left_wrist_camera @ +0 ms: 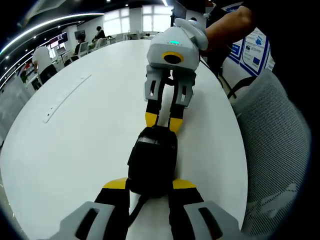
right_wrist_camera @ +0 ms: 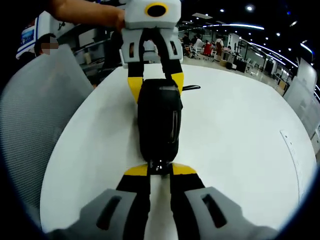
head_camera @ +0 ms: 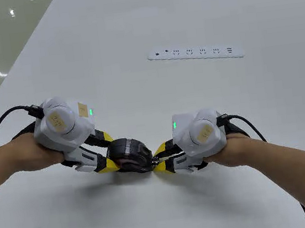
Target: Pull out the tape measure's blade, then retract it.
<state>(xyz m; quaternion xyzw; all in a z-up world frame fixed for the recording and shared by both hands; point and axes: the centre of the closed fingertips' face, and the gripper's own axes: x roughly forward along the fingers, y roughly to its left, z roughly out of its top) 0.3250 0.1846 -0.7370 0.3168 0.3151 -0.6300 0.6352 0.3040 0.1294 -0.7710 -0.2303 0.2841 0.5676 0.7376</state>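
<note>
1. While your left tool [head_camera: 108,151] clamped the tape measure [head_camera: 129,154] across its black case, the case sat low on the white surface [head_camera: 195,8], near the edge closest to you and between your two hands.
2. Your right tool [head_camera: 159,159] met the case nose to nose. In the right gripper view its yellow tips were drawn nearly together on the small metal end hook [right_wrist_camera: 160,165] at the mouth of the case.
3. No length of blade showed between hook and case, so I judged you were at the very start of the pull: both grips were set and the draw had not yet begun.
4. The next move called for drawing the right tool straight away from the case, along the line of the blade. The left tool needed to hold the case steady so that it did not tip or swivel. The hook was small, so the pinch needed to be firm or it could have slipped free.
5. The hook was too tiny for me to tell how much of it lay between the tips.
6. I could not pick out a lock or brake button on the case, and in the head view the bodies of both tools covered part of it.
7. A power strip [head_camera: 195,52] lay well apart, farther back on the surface.
</note>
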